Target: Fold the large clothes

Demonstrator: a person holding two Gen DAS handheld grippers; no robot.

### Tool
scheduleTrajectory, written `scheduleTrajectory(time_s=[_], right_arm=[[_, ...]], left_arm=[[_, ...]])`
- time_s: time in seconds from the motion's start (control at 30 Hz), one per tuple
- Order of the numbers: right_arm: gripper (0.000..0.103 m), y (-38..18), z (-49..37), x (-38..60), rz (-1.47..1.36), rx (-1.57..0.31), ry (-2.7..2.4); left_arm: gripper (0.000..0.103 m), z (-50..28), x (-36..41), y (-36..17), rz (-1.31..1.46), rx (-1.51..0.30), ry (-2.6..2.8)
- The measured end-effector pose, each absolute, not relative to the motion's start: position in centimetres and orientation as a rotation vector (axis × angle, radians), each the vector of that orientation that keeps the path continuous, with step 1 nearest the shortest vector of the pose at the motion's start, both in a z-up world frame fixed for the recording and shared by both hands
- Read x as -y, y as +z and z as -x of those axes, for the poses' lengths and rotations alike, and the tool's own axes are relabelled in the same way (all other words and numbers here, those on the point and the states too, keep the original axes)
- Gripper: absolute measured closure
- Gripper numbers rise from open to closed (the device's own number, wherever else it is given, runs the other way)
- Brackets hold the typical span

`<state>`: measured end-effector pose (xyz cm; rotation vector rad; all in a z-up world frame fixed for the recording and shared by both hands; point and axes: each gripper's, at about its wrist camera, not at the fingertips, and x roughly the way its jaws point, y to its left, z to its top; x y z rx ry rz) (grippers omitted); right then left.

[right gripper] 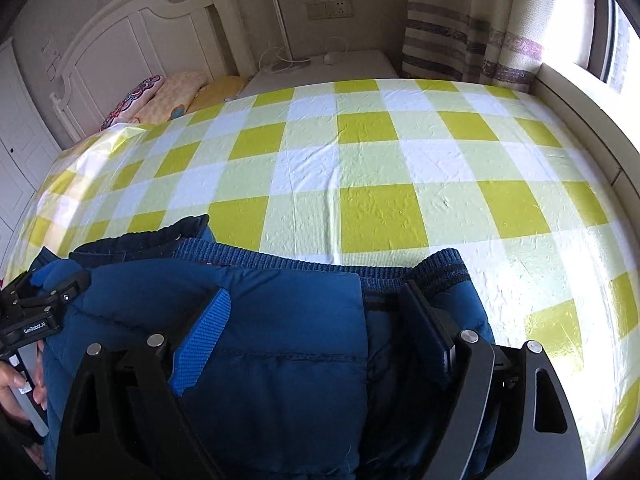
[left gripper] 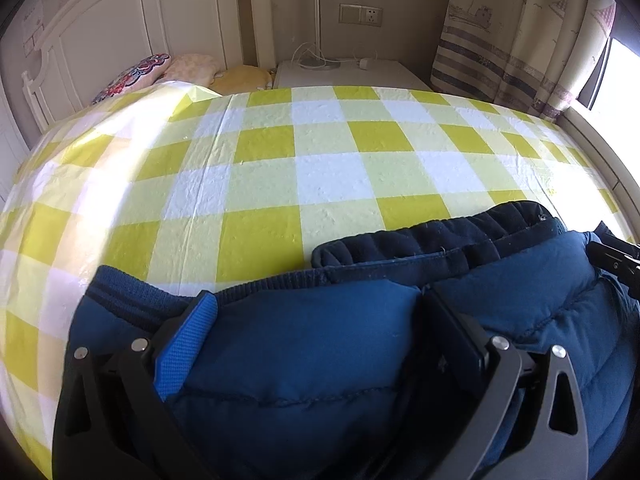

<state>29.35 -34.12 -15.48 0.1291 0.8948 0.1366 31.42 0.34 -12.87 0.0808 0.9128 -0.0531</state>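
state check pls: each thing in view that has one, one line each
blue padded jacket: folded in a bundle, lying on the cloth.
left tool: jaws wide, jacket bulging between them; grip unclear.
right tool: jaws spread over the jacket, pads not pressing.
checked cloth: spread over the bed, lightly creased.
curtain: drawn aside, window uncovered.
pillows: piled at the headboard.

surface: bed (left gripper: pixel 320 168) under yellow-white checked sheet (right gripper: pixel 380 216) | on it: blue padded jacket (left gripper: pixel 304 344), at near edge, well apart from pillows (left gripper: pixel 192 68) by headboard (left gripper: pixel 120 20)
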Motion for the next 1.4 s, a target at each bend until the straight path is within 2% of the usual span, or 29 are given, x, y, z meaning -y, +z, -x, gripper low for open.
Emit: scheduleTrajectory(time_s=[0.17, 0.23, 0.33, 0.5, 0.6, 0.67, 0.73, 0.8, 0.97, 1.07, 1.23, 1.4], right_arm=[[0.026, -15.6, -29.3, 33.9, -0.120, -0.892, 0.135], [0.026, -15.6, -29.2, 34.0, -0.124, -0.891, 0.136], [0.025, -15.6, -29.2, 34.3, -0.142, -0.885, 0.146], [0.025, -15.7, -29.2, 34.3, -0.142, -0.886, 0.146], [0.025, -15.7, -29.1, 34.4, -0.153, -0.883, 0.151], [0.025, -15.7, -29.1, 34.4, -0.153, -0.884, 0.152], [0.025, -15.7, -29.1, 34.4, -0.153, -0.884, 0.152], [0.025, -15.7, -29.1, 34.4, -0.153, -0.884, 0.152], [0.025, -15.4, -29.3, 34.1, -0.135, -0.893, 0.136], [0.019, -13.7, -28.0, 31.9, -0.027, -0.854, 0.030], [0.011, -10.7, -24.2, 22.7, 0.168, -0.753, 0.265], [0.006, -14.7, -23.3, 16.0, 0.397, -0.847, 0.394]], left_arm=[[0.003, -29.3, 4.3, -8.5, -0.124, -0.796, -0.116], [0.002, -29.3, 6.8, -9.1, -0.179, -0.796, -0.129], [0.002, -30.4, 9.7, -13.1, -0.310, -0.892, -0.124], [0.002, -30.0, 7.0, -12.0, -0.279, -0.862, -0.151], [0.002, -30.1, 2.5, -10.8, -0.202, -0.852, -0.096], [0.002, -30.9, -2.2, -11.1, -0.107, -0.878, -0.011], [0.002, -31.4, -7.4, -12.1, 0.136, -0.926, -0.048], [0.003, -31.4, -9.7, -12.8, 0.264, -0.928, -0.060], [0.002, -31.3, -7.6, -12.9, 0.128, -0.909, 0.006], [0.002, -31.4, -8.0, -13.0, 0.160, -0.909, -0.006], [0.002, -31.2, -8.0, -13.0, 0.149, -0.903, 0.000], [0.002, -31.2, -8.2, -13.1, 0.156, -0.903, -0.007]])
